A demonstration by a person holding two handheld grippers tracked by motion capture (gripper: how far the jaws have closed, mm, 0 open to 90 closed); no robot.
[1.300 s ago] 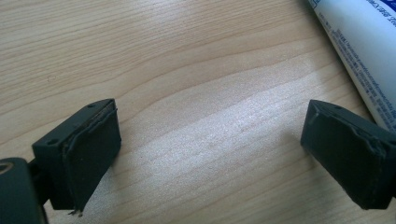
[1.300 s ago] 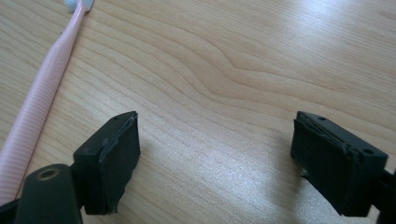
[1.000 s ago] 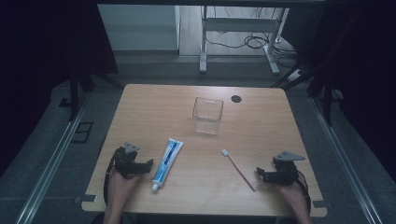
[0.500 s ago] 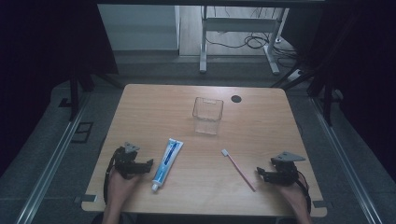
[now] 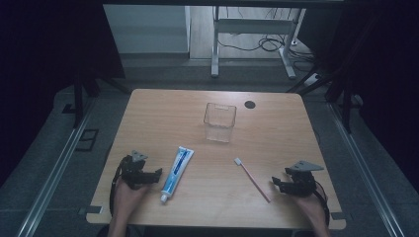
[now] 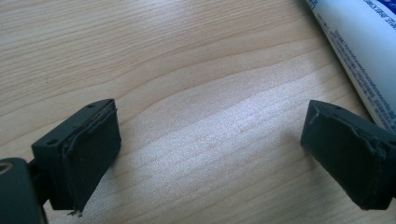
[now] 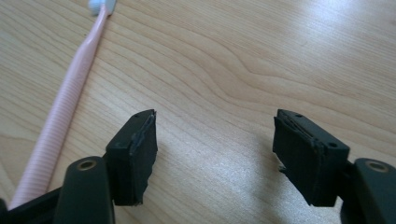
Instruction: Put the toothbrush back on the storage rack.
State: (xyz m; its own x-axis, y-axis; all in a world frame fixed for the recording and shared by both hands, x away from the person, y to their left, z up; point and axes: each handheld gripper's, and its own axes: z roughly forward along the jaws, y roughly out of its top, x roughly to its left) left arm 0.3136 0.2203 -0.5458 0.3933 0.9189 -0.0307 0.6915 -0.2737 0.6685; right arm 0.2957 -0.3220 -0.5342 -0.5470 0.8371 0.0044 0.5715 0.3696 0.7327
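Note:
A white and blue toothpaste tube [image 5: 176, 173] lies near the table's front left, cap toward the front edge. My left gripper [image 5: 157, 173] rests just left of it, held in a hand. In the left gripper view its jaws [image 6: 210, 135] stand wide open over bare wood, with the tube [image 6: 359, 51] beside the right jaw. A pink toothbrush [image 5: 253, 179] lies at the front right, its bristles pointing away. My right gripper [image 5: 274, 183] sits just right of its handle end. Its jaws [image 7: 215, 140] are open and have just been closing, with nothing between them. The brush [image 7: 70, 98] lies left of them.
A clear square cup [image 5: 220, 122] stands upright at mid-table, behind both items. A small black disc [image 5: 250, 104] lies near the far edge. The wooden table [image 5: 163, 118] has dark floor and metal rails on both sides.

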